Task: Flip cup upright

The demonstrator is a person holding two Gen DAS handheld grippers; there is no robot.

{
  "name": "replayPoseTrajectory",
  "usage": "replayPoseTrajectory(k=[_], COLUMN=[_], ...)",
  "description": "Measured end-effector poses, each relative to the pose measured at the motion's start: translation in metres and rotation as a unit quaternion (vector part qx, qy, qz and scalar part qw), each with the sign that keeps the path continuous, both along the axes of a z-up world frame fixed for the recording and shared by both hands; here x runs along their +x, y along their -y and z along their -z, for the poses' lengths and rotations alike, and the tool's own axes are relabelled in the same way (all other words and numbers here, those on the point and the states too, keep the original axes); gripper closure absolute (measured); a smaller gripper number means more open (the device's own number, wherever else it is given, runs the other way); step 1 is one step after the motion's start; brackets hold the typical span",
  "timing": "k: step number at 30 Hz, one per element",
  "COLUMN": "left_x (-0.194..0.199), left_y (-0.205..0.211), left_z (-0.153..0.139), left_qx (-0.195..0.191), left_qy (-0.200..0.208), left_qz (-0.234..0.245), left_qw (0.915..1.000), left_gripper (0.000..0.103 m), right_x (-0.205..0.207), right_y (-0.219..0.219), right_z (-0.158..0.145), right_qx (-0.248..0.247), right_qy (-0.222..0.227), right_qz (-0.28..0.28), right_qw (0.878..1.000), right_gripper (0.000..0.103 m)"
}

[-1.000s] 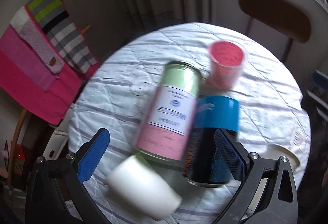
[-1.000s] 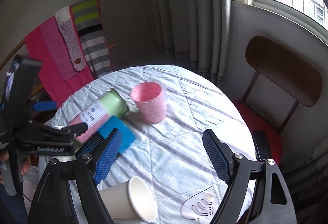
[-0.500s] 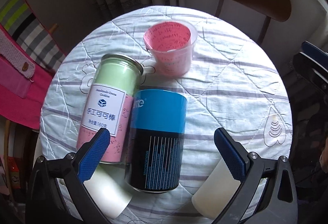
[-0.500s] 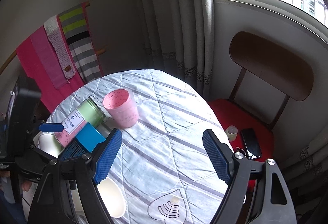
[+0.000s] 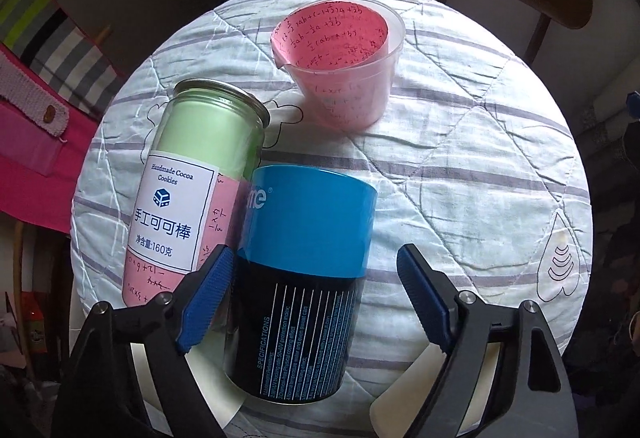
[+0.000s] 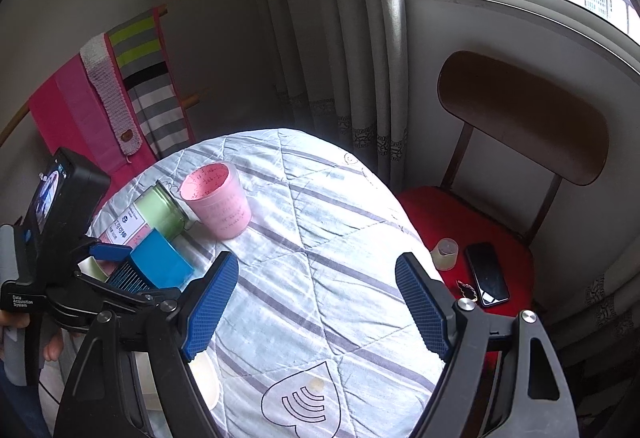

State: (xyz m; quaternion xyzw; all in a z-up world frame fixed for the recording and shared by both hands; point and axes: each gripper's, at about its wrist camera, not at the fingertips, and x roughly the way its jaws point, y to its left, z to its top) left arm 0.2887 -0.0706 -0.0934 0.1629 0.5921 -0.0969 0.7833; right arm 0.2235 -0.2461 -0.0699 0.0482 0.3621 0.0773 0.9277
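Note:
A white paper cup lies on its side at the table's near edge; in the left wrist view (image 5: 404, 398) it shows under the right finger, and in the right wrist view (image 6: 206, 378) it lies behind the left finger. A second white cup (image 5: 208, 390) lies partly hidden behind the blue-and-black can (image 5: 304, 278). My left gripper (image 5: 314, 290) is open, its fingers either side of that can, above it. My right gripper (image 6: 316, 302) is open and empty above the table. The left gripper also shows in the right wrist view (image 6: 120, 270).
A round table with a striped white cloth (image 5: 460, 157) holds an upright pink cup (image 5: 340, 69), a green-and-pink cookie jar (image 5: 188, 197) and the blue can. A wooden chair (image 6: 520, 125) with a red seat holds a phone (image 6: 486, 274) and a small cup (image 6: 446, 254).
The left gripper has moved in closer over the cans, so they look larger. The right gripper has drawn back and swung right; the lying cup has slid behind its left finger.

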Motion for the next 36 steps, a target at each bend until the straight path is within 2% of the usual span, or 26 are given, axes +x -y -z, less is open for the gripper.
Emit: replayPoseTrajectory(k=[4,15,18,21,29,32,36], left_x=[0.006,0.01,0.008,0.016,0.034,0.042,0.047], left_y=[0.0,0.007,0.022,0.042,0.103,0.12,0.128], left_z=[0.005,-0.014,-0.02,-0.016,-0.009,-0.007,-0.005], left_qx=[0.013,-0.011,-0.006,-0.006,-0.014,-0.03,-0.03], left_qy=[-0.003,-0.036,-0.043,-0.066,-0.086,-0.097,-0.094], left_qz=[0.003,0.013,0.039,0.058,0.121,0.132,0.129], left_qw=[0.9999,0.9992,0.9983,0.9961,0.9888,0.986,0.9867], left_gripper=[0.03,0.031,0.031,0.031,0.031,0.031,0.031], right_x=[0.005,0.029,0.035,0.041,0.046,0.047,0.047], right_y=[0.002,0.006,0.008,0.012,0.036,0.047,0.054], right_z=[0.002,-0.009,-0.012,-0.014,-0.014,-0.011,-0.008], right_qx=[0.0,-0.009,-0.009,-0.013,-0.018,-0.018,-0.019], right_qy=[-0.002,-0.039,-0.053,-0.065,-0.082,-0.09,-0.098], right_qz=[0.002,0.012,0.016,0.021,0.053,0.069,0.079], right_qw=[1.0,0.999,0.998,0.998,0.995,0.993,0.992], right_gripper=[0.021,0.021,0.021,0.021,0.021,0.021,0.021])
